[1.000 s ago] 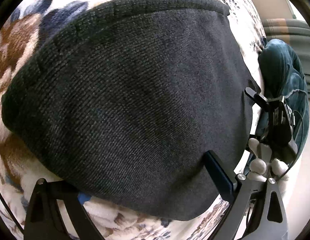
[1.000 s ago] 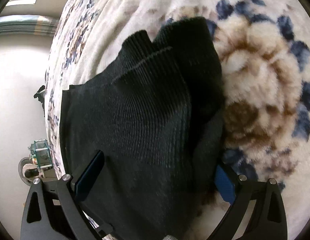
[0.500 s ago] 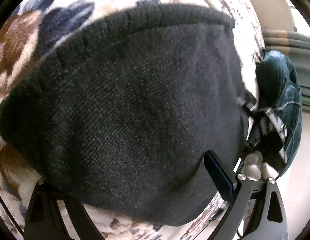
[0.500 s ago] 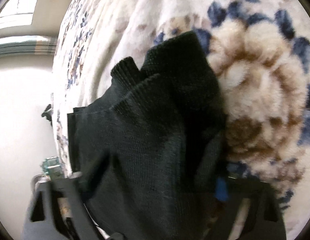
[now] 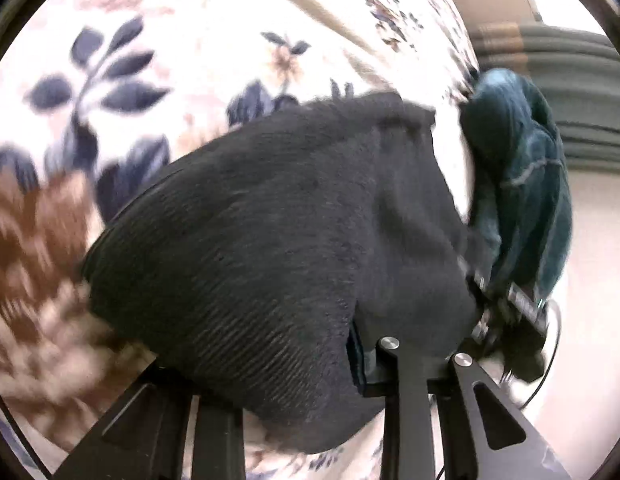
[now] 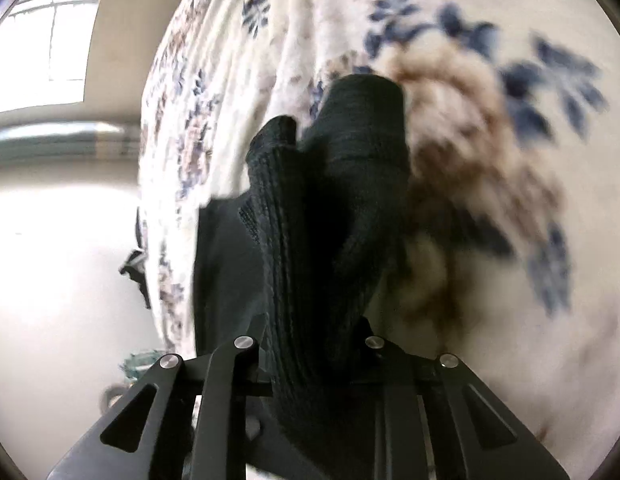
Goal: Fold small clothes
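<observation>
A cream plush blanket with blue and brown flowers (image 5: pixel 157 32) fills both views, with bare stretches at the upper left of the left view and the right of the right view. On it lies the black ribbed knit garment (image 5: pixel 277 216), bunched at the centre. The left hand-held gripper (image 5: pixel 293 364) is clenched on its near edge at the bottom. The right hand-held gripper (image 6: pixel 310 344) is pinched narrowly on a raised fold (image 6: pixel 334 208). A crumpled dark teal cloth (image 5: pixel 526 184) sits at the blanket's right edge.
</observation>
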`<action>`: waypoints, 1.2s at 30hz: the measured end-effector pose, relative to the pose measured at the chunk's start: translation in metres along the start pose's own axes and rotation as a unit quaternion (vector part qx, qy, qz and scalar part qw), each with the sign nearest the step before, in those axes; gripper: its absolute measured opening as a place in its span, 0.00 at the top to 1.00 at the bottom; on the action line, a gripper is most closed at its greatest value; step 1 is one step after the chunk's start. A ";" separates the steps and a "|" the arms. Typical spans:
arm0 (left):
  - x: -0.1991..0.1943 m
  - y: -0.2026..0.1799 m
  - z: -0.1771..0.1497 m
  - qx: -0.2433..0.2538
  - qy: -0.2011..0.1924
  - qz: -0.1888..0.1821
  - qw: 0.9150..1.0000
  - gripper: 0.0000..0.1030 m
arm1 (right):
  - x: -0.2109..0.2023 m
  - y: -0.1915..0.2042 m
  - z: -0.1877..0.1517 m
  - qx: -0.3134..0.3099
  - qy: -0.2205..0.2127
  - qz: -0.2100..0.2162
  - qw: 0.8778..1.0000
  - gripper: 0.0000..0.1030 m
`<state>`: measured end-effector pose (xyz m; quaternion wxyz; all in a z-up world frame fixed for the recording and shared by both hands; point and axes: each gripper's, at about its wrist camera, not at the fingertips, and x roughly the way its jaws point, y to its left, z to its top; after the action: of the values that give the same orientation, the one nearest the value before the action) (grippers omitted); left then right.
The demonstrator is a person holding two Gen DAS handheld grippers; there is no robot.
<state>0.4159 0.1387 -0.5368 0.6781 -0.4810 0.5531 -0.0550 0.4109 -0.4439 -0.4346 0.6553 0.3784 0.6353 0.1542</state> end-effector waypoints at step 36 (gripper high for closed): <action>0.009 0.057 -0.065 -0.005 0.036 0.366 0.930 0.00 | 0.050 0.009 0.044 -0.100 0.090 -0.176 0.975 0.47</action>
<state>0.3407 0.1252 -0.5790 0.6286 -0.2466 0.7147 0.1825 0.4624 -0.4169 -0.4681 0.6467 0.1773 0.7299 0.1326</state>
